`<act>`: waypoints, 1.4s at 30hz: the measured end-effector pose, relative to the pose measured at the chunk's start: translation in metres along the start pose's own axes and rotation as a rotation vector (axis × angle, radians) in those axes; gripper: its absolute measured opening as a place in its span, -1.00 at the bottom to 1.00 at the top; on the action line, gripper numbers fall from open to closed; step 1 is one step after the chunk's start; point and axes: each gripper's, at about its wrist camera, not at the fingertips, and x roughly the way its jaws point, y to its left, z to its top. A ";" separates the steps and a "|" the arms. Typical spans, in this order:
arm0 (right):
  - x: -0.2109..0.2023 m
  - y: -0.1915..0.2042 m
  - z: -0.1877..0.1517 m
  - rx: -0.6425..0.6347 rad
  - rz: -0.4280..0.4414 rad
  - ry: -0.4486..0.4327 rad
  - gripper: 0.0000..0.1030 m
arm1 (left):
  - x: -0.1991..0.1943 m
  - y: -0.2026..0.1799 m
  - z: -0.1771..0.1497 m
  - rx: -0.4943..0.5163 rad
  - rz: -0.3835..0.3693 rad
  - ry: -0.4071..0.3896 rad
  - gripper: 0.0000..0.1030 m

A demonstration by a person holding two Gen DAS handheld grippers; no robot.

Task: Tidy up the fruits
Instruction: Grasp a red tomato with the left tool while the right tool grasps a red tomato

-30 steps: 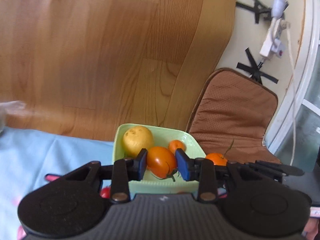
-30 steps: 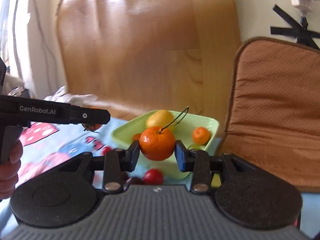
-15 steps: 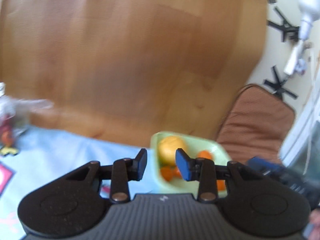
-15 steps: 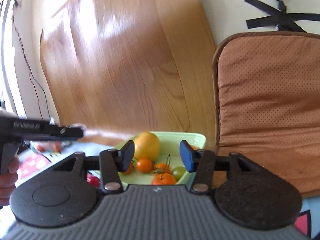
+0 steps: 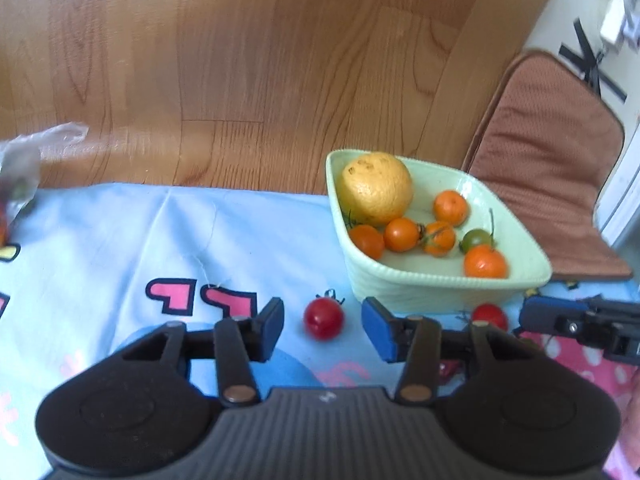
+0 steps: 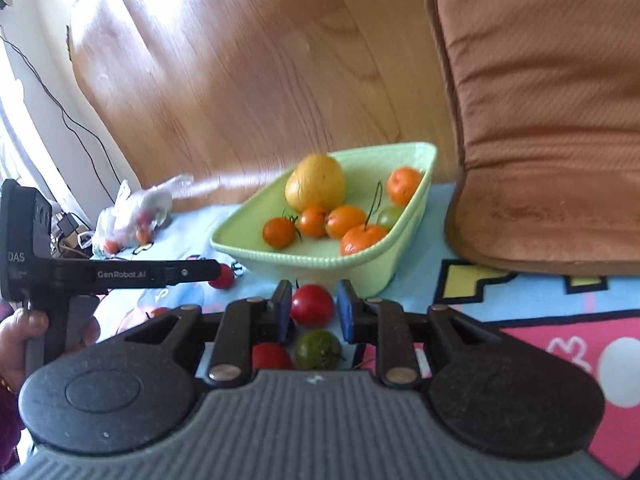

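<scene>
Gathering loose tomatoes from the patterned cloth toward the green dish, by the look of it. Left of frame in the left wrist view: left gripper spread wide and empty, a red tomato lying on the cloth between the fingers, touched by neither. Right of that, the dish already loaded with a big yellow citrus and several small orange fruits. In the right wrist view, lower centre: right gripper bracketing a second red tomato, fingers close on both sides, firm contact not certain. Below it, another red one and a green tomato waiting. Next, probably: closing gently, lifting clear, carrying over the dish rim without squashing soft skin.
</scene>
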 end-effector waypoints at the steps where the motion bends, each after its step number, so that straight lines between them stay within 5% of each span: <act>1: 0.005 0.000 0.000 0.002 0.001 0.014 -0.46 | 0.005 -0.002 0.001 0.008 0.001 0.010 -0.19; 5: 0.021 -0.003 -0.003 0.021 0.028 0.045 -0.37 | 0.013 -0.009 -0.002 0.054 0.023 0.012 -0.51; 10: 0.016 -0.006 -0.003 0.047 0.071 0.050 -0.40 | 0.001 -0.009 -0.005 0.010 -0.011 -0.018 -0.52; 18: -0.051 0.037 -0.019 -0.081 0.124 -0.102 -0.40 | -0.083 -0.028 -0.038 0.018 -0.074 -0.142 -0.52; 25: -0.073 0.057 -0.083 -0.157 0.099 -0.023 -0.39 | -0.114 -0.047 -0.109 0.037 -0.099 -0.136 -0.52; 31: -0.070 0.068 -0.099 -0.209 0.046 0.006 -0.38 | -0.114 -0.047 -0.144 0.024 -0.061 -0.151 -0.51; 42: -0.063 0.087 -0.114 -0.378 -0.044 0.021 -0.37 | -0.116 -0.043 -0.149 -0.004 -0.058 -0.167 -0.51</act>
